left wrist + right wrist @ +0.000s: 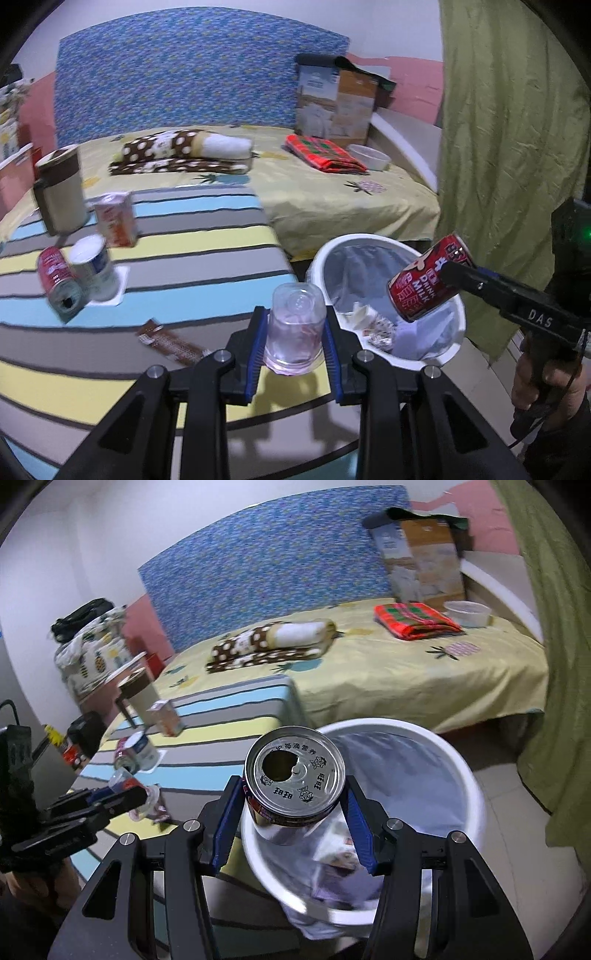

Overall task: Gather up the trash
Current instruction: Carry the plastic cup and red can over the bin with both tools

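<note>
Both grippers carry trash at the white bin

A striped table (pixel 166 258) sits left of the white lined bin (pixel 388 258), which has wrappers inside; the right gripper (pixel 291 805) clamps a red milk can (pixel 293 775) above the bin, the left gripper (pixel 295 339) pinches a clear plastic cup (pixel 295 328) over the table's near edge just beside the bin's rim; a carton (pixel 116 219), another red can (pixel 57 280) and a brown wrapper (pixel 170 343) remain on the table

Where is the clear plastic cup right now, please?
In the left wrist view, the clear plastic cup sits clamped between the left gripper fingers, over the striped table's edge beside the white bin.
</note>
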